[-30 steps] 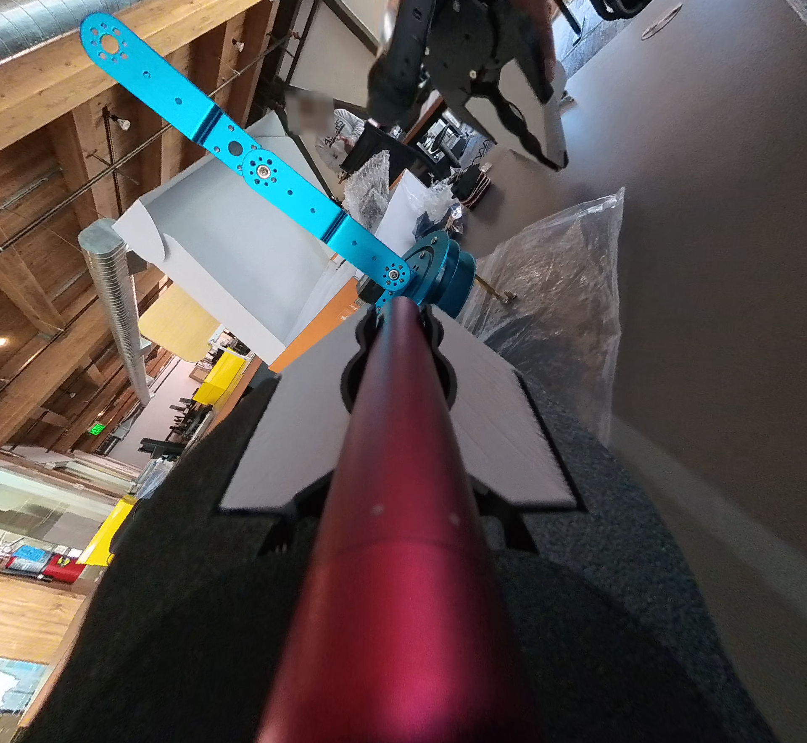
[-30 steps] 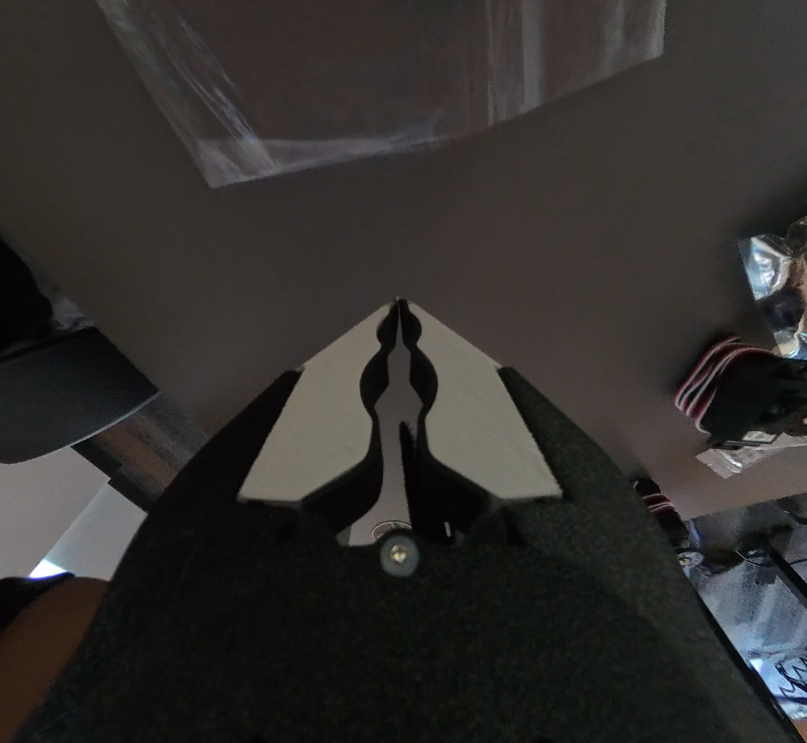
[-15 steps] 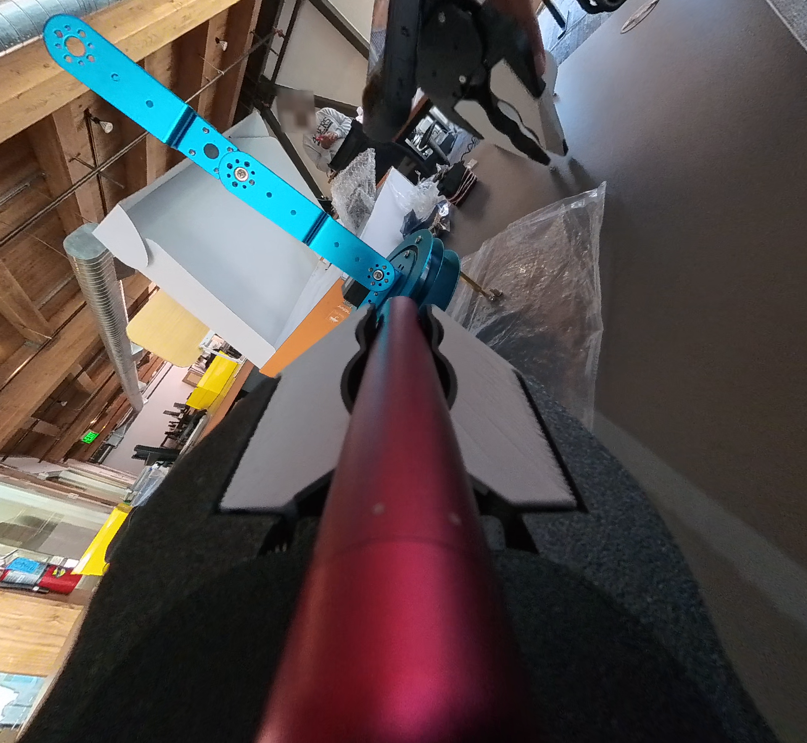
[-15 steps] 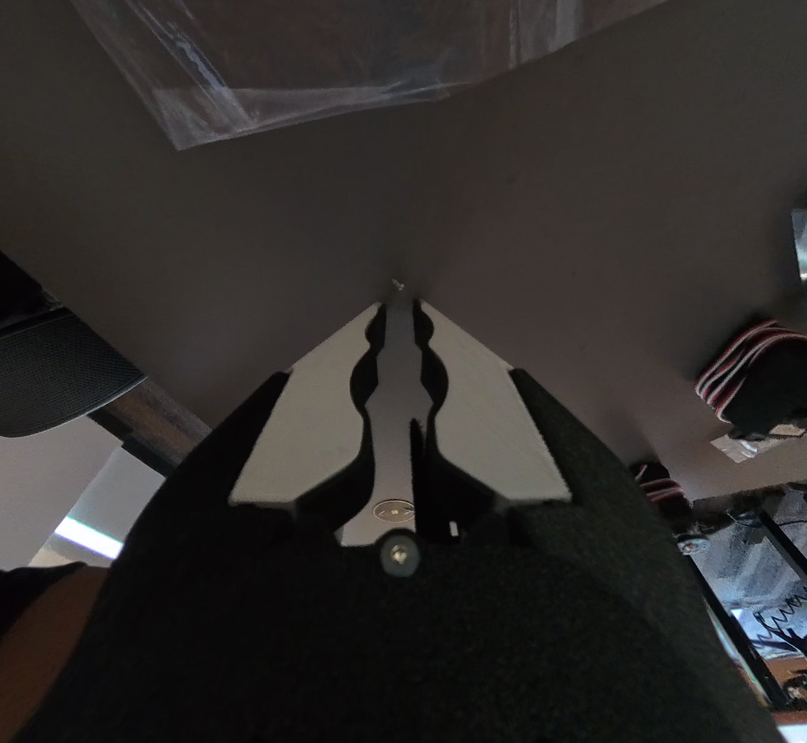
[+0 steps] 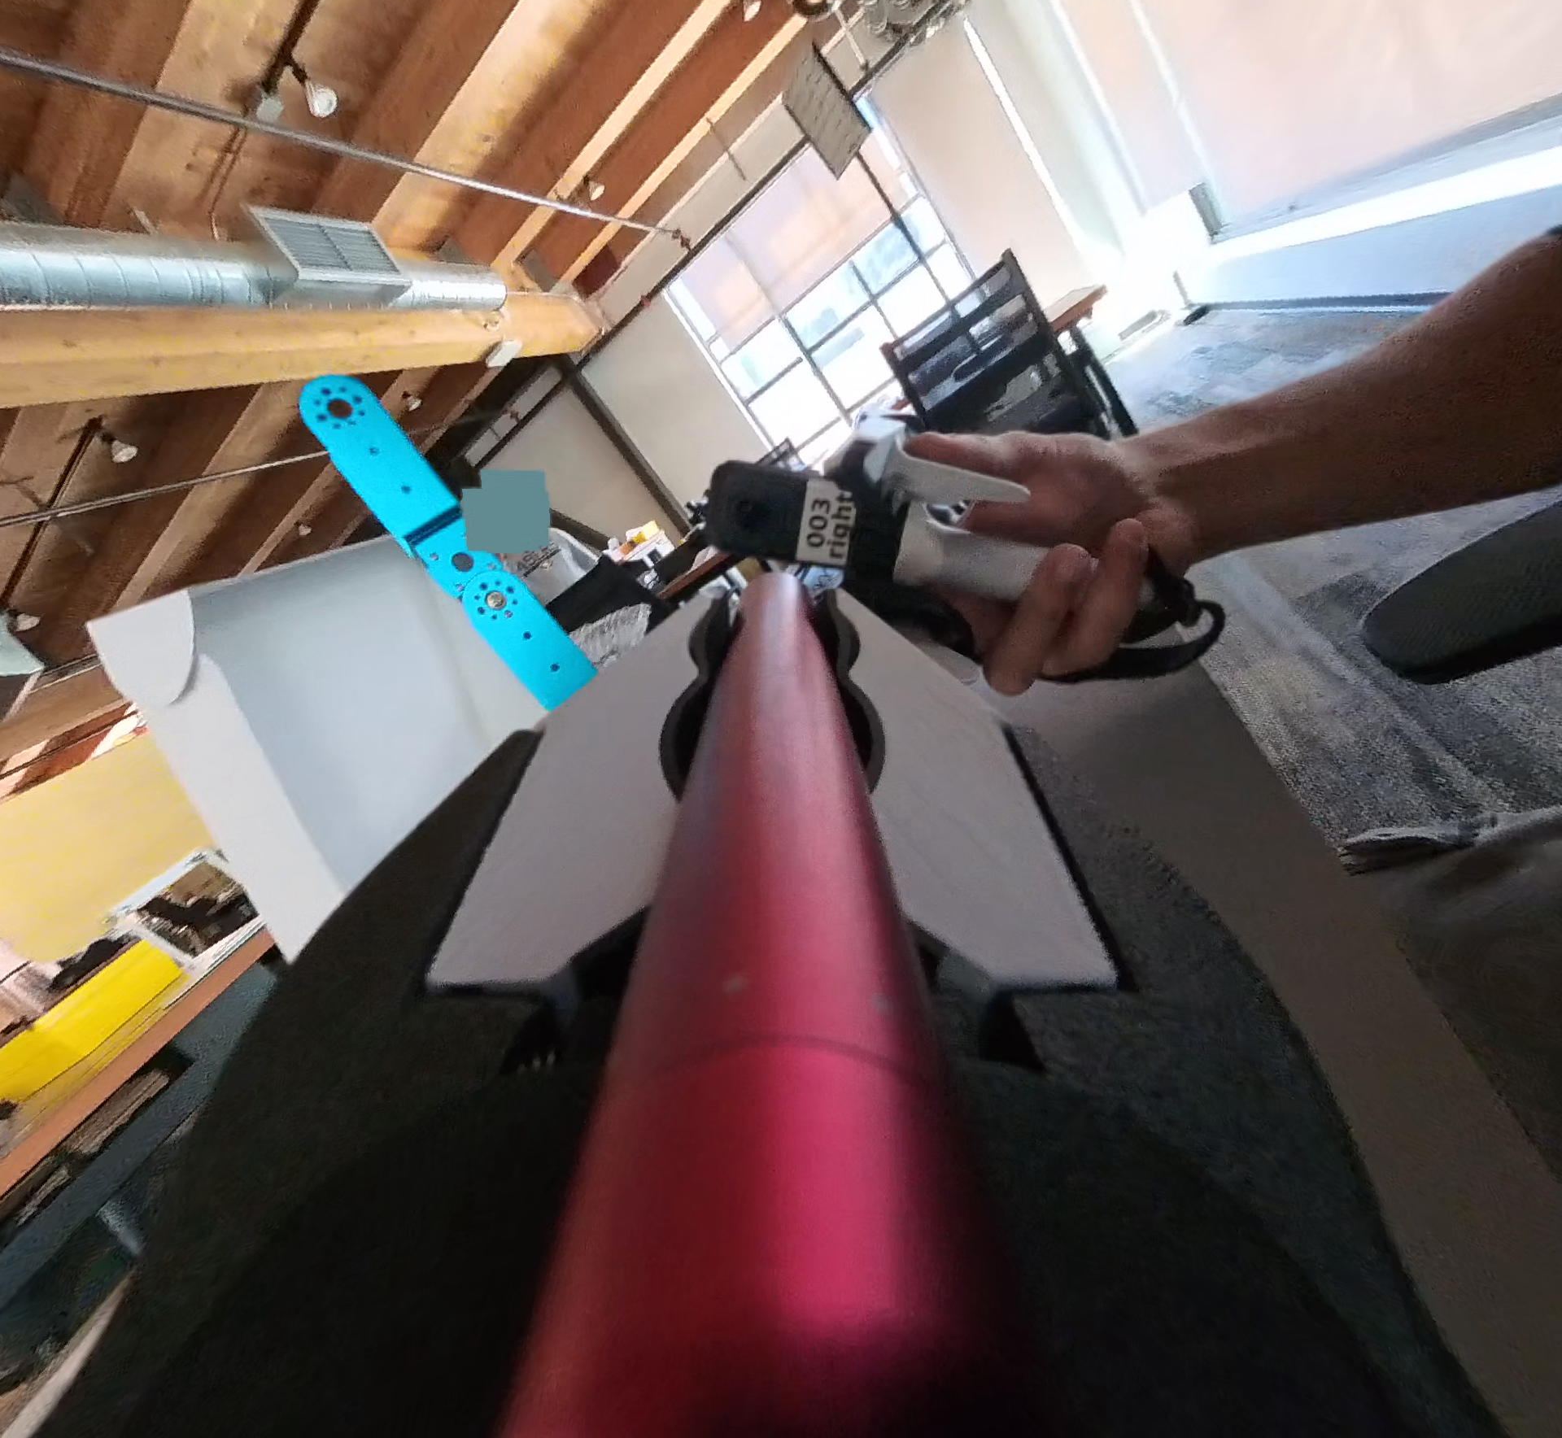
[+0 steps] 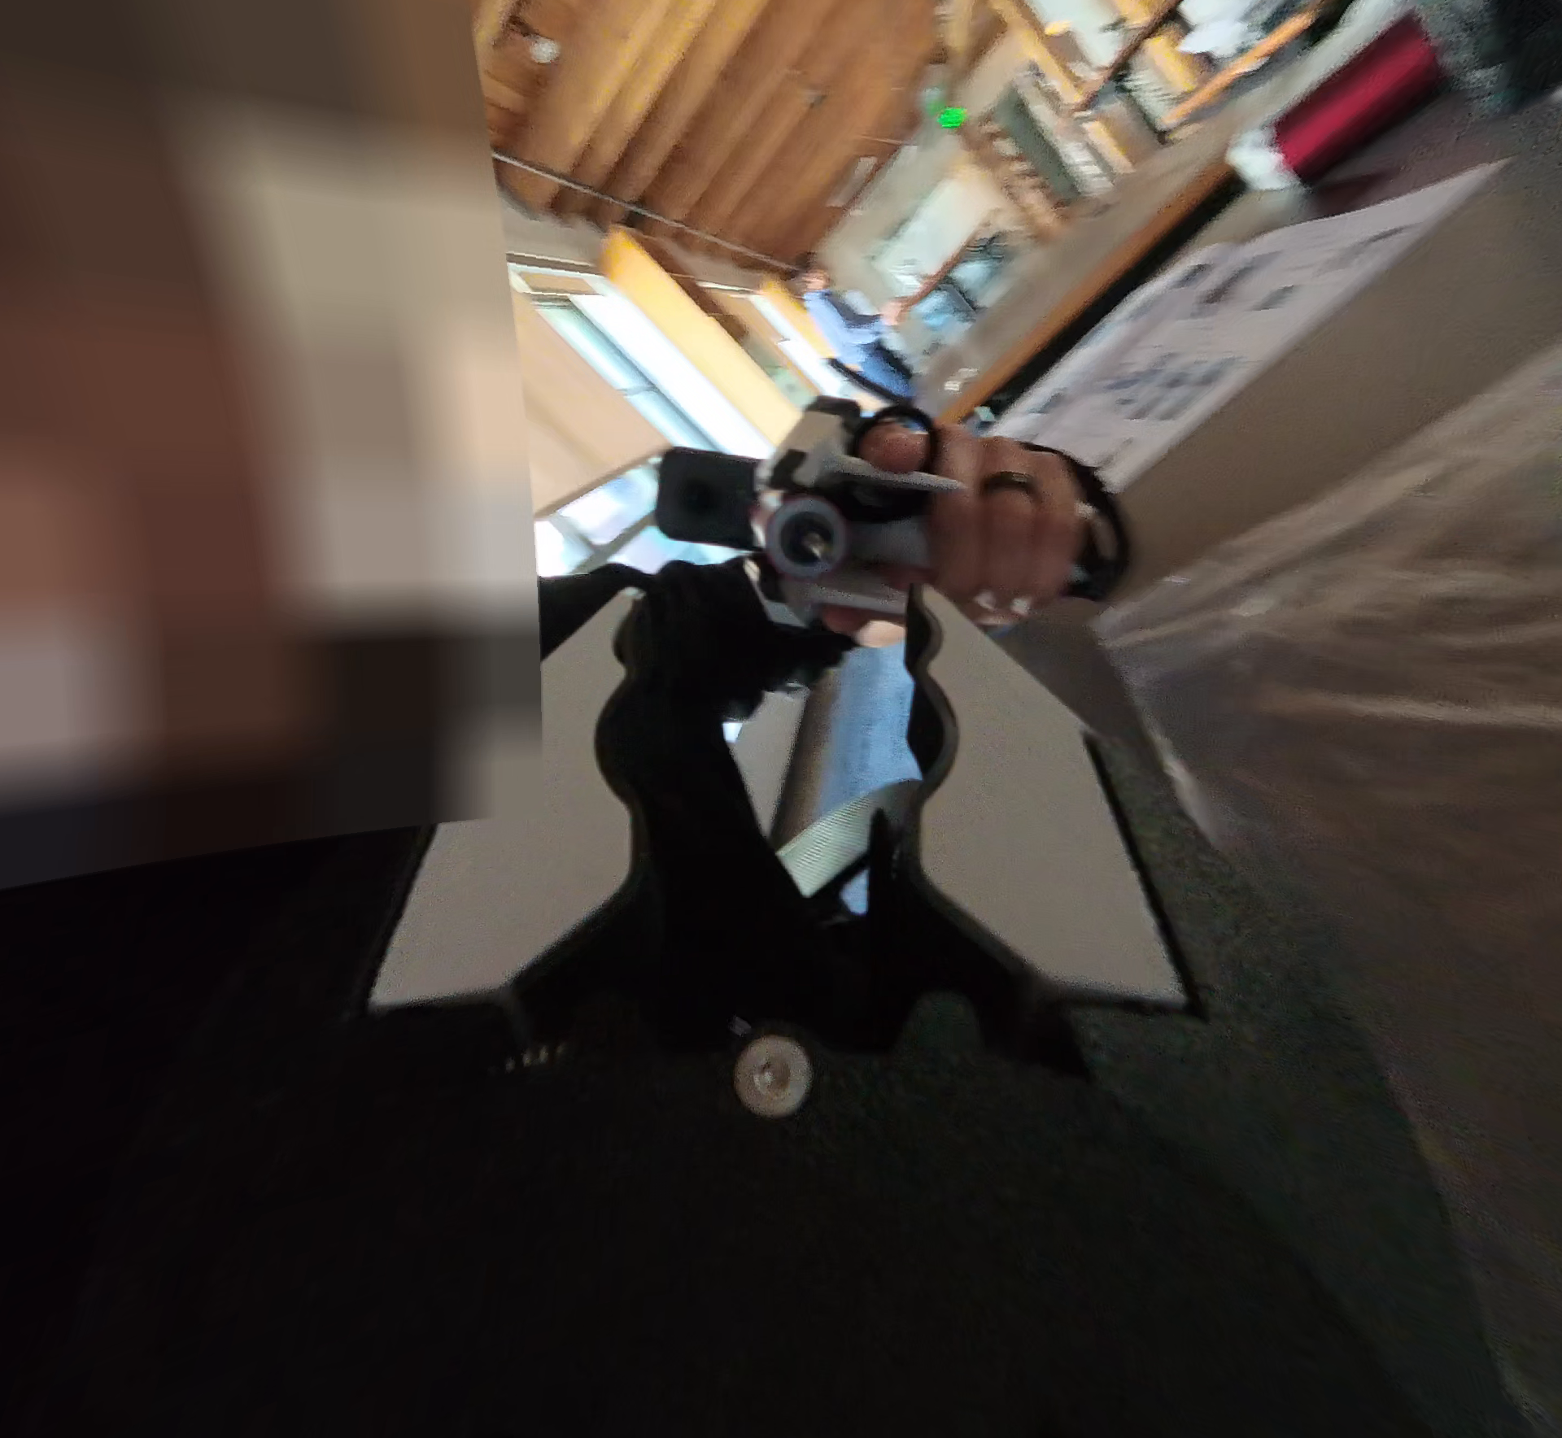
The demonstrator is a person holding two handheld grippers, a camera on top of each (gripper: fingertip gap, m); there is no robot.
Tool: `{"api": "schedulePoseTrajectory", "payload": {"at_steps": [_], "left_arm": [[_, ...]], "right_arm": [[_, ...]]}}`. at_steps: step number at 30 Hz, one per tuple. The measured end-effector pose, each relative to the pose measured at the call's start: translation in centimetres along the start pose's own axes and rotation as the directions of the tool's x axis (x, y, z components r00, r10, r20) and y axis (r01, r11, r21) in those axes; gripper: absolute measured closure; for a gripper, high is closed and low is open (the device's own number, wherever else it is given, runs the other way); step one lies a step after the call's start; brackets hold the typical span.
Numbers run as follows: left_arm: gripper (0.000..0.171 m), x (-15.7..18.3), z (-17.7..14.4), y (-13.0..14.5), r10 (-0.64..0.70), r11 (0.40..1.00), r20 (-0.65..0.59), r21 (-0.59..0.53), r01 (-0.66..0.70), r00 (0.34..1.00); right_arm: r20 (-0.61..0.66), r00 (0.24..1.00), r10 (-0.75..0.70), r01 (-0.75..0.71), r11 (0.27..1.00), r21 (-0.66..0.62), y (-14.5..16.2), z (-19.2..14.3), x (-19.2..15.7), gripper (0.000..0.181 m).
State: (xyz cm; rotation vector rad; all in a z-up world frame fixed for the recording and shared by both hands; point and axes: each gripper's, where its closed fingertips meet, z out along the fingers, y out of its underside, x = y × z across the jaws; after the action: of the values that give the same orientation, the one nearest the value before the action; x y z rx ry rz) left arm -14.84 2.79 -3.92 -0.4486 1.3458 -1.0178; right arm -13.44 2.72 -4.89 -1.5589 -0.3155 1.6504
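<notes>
Now, in the left wrist view, the left gripper (image 5: pixel 778 605) is clamped on a dark red metal tube (image 5: pixel 786 890), which runs up the middle of the frame, narrows and ends between the fingertips. A second ago the tube's tip met a blue hub with a brass shaft above a clear plastic bag. The view has since swung upward, so the hub and bag are gone and only the perforated blue metal arm (image 5: pixel 380 468) rises left of the fingers against the timber ceiling. The tube is matte and smooth, with a faint seam low on its length. The right gripper (image 5: pixel 972 489) pointed down at the table before. It now lies nearly level in a hand (image 5: pixel 1056 552), just right of the tube's tip and above the table's edge (image 5: pixel 1268 1059).

In the right wrist view, which is blurred, the right gripper (image 6: pixel 773 637) has parted its jaws and nothing sits between them. Half a second ago they were almost together, close to the dark table top. The camera now faces the room. A second hand (image 6: pixel 1006 527) holds the left gripper (image 6: pixel 676 637) just beyond the gap. The red tube cannot be made out here. A printed sheet (image 6: pixel 1226 350) lies towards the table's far edge.
</notes>
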Motion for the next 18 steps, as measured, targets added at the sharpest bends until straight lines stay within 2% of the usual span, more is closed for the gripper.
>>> {"api": "schedulePoseTrajectory", "payload": {"at_steps": [2,5,6,9,11,18], "left_arm": [[0.149,0.3,0.1,0.0,0.024,1.0,0.0,-0.009,-0.024,1.0],[0.149,0.6,0.2,0.0,0.052,0.999,-0.001,-0.013,-0.052,0.999],[0.149,0.5,0.2,0.2,0.056,0.998,0.003,-0.031,-0.056,0.998],[0.15,0.1,0.2,0.9,0.074,0.994,0.006,-0.078,-0.074,0.997],[0.15,0.3,0.2,1.4,0.073,0.992,-0.011,-0.1,-0.074,0.997],[0.15,0.7,0.2,1.2,0.075,0.993,-0.023,-0.087,-0.077,0.997]], "right_arm": [[0.066,0.998,-0.015,0.015,1.0,-0.003,0.4,1.7,-0.9,0.132],[-0.009,0.999,-0.052,0.052,0.999,0.014,0.3,2.5,0.3,0.149],[-0.027,0.998,-0.06,0.061,0.998,0.032,0.1,2.4,0.7,0.16],[-0.022,0.999,-0.035,0.037,0.995,0.095,-0.5,1.7,0.8,0.161],[-0.043,0.998,-0.034,0.038,0.996,0.087,-0.3,1.3,1.1,0.16],[-0.026,0.999,-0.044,0.046,0.995,0.091,0.1,1.3,0.8,0.16]]}}
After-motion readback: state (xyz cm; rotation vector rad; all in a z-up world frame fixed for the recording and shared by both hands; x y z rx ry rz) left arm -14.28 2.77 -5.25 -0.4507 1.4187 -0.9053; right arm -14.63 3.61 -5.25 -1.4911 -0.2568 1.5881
